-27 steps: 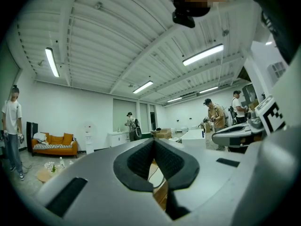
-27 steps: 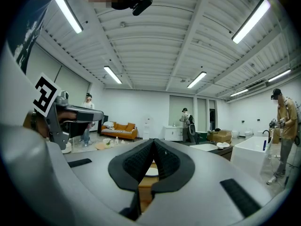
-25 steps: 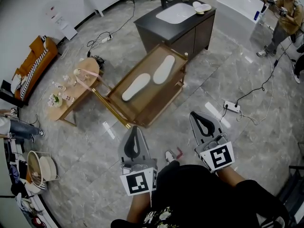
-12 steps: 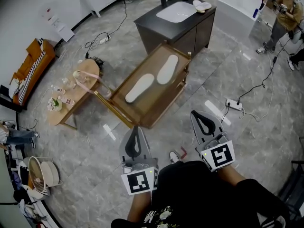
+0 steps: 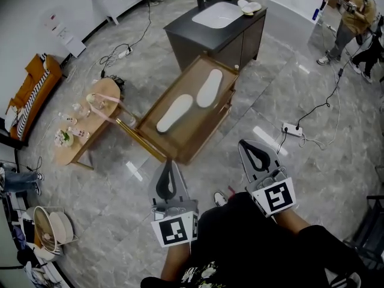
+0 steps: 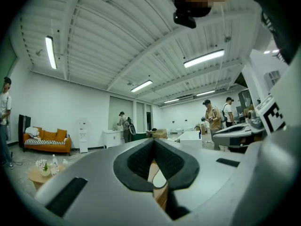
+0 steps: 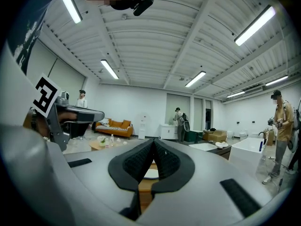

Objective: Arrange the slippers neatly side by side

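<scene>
- Brown wood low table (image 5: 191, 128) w/ a raised rim is my landmark, everything below is relative to it.
- 2 white slippers, both lying flat on that table. The near slipper (image 5: 174, 113) sits toward the table's left end and the far slipper (image 5: 209, 87) toward its far end.
- The 2 aren't touching. They're strung out more or less end to end in a staggered line, not next to each other.
- 2 grippers, both off the table on its near side, over the grey marble floor (image 5: 108, 191).
- The left gripper (image 5: 168, 165) is just short of the table's near corner. The right gripper (image 5: 246, 149) is out to the right of that corner, clear of the rim.
- Both tongs are pinched fully together w/ nothing in them. In each gripper view the dark pads meet at the tip, and only the table and a bit of white slipper show thru the gap behind.
- 2 marker cubes, 1 per gripper: left cube (image 5: 174, 231), right cube (image 5: 277, 197).
- 1 dark vanity cabinet (image 5: 183, 29) w/ 1 white sink (image 5: 217, 15) stands just past the table's far end.
- 1 white bathtub (image 5: 294, 5) is further off, past the table to the right.
- 1 small wooden side table (image 5: 72, 149) is just left of the table w/ a few small bottles on it. 1 orange sofa (image 5: 30, 92) is further left again.
- 1 white power strip (image 5: 292, 131) lies on the floor right of the table, cable attached.
- 1 person (image 5: 351, 17) stands well beyond the table, far right.
</scene>
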Demonstrator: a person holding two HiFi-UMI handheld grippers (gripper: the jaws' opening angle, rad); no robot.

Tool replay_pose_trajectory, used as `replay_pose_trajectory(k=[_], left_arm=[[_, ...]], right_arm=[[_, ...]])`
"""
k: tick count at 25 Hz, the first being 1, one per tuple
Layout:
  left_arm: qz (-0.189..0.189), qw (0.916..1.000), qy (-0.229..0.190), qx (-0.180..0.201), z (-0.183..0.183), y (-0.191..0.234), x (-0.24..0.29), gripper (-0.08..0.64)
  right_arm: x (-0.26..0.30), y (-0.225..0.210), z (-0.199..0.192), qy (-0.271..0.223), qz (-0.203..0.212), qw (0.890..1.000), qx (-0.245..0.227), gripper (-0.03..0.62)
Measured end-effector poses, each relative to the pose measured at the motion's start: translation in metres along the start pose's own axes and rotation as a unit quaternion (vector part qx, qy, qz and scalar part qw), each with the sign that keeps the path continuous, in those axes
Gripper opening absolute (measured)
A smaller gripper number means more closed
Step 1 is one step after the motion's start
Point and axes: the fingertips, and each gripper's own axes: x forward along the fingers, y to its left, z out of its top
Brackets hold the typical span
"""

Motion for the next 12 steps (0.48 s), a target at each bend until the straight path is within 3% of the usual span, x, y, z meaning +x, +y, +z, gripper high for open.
replay_pose_trajectory(k=[12], left_arm=[[-0.020,0.9997,0.006,-0.012,-0.014,0.014,0.000,0.000]], right_arm=[[0.001,0.011,-0.006,0.019,-0.020,1.000,-0.012,-0.002]])
